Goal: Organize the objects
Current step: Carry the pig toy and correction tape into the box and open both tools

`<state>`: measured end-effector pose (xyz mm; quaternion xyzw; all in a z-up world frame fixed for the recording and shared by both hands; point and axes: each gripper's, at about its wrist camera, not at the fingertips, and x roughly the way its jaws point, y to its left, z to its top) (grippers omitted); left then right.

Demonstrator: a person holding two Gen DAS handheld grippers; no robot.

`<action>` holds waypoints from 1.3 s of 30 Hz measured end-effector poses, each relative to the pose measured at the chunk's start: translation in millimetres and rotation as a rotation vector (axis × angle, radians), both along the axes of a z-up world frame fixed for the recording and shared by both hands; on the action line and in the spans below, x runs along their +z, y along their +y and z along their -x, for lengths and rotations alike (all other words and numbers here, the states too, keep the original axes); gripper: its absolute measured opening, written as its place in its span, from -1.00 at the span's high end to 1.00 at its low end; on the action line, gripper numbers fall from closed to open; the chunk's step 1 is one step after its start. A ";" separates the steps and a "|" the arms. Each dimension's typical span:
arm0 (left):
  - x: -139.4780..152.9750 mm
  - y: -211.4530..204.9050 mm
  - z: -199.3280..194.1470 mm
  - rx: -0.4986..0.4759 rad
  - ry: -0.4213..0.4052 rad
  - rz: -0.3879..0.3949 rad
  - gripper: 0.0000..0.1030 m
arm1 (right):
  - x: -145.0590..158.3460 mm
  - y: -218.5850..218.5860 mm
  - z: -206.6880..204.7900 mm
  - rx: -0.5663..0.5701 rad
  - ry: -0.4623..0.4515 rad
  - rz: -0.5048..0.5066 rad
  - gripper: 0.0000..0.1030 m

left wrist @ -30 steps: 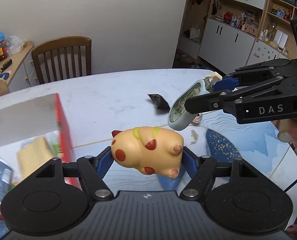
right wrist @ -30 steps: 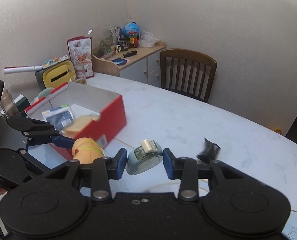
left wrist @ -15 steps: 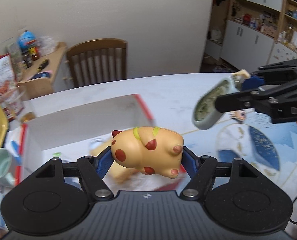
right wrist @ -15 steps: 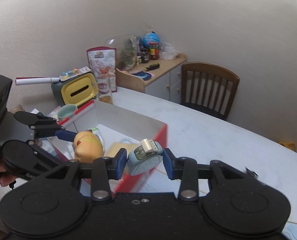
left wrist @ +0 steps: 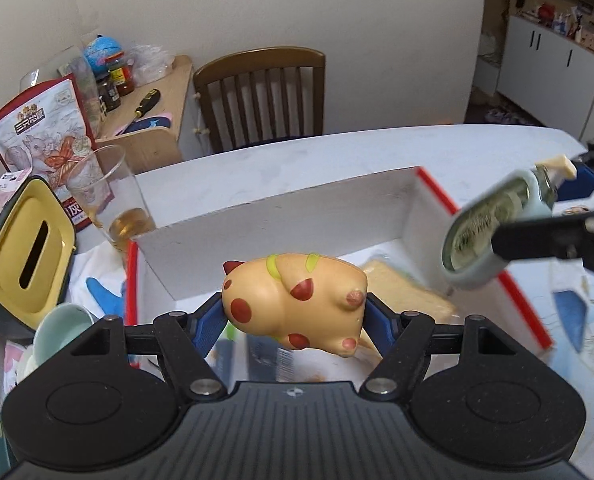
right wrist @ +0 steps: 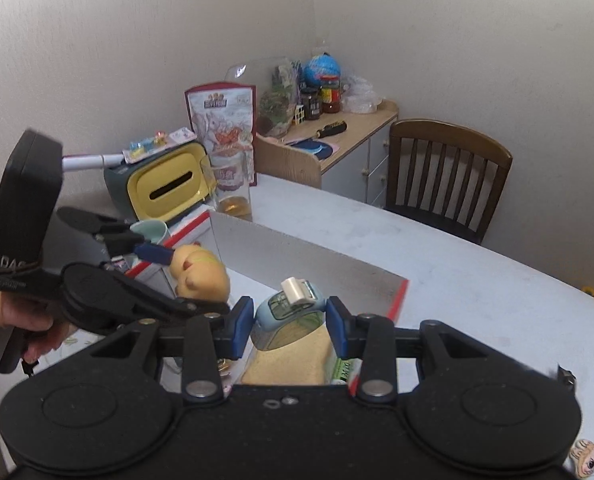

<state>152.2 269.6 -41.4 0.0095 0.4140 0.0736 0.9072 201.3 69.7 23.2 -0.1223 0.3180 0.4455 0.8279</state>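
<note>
My left gripper (left wrist: 295, 316) is shut on a yellow toy animal with red spots (left wrist: 293, 300), held above the open red box with white inner walls (left wrist: 281, 220). That toy (right wrist: 201, 276) and the left gripper (right wrist: 165, 276) also appear at the left of the right wrist view. My right gripper (right wrist: 291, 322) is shut on a pale blue tape measure (right wrist: 289, 312), above the box's right part (right wrist: 309, 264). From the left wrist view the tape measure (left wrist: 485, 240) hangs over the box's right wall. A tan flat item (left wrist: 409, 292) lies inside the box.
Left of the box stand a glass with amber liquid (left wrist: 109, 196), a yellow-lidded tissue holder (left wrist: 21, 252), a pale green mug (left wrist: 61, 328) and a snack bag (left wrist: 45, 128). A wooden chair (left wrist: 261, 96) and a cluttered side cabinet (right wrist: 329, 136) sit behind the table. A hand (right wrist: 13, 316) holds the left gripper.
Both grippers travelled leftward across the table with their objects and now hang over the red box, which was off to the left a second ago. Neither grip changed.
</note>
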 end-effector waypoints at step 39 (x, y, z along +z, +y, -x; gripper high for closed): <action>-84.9 36.5 -93.7 0.058 0.309 0.067 -0.42 | -75.4 60.6 15.5 0.046 -0.045 0.297 0.17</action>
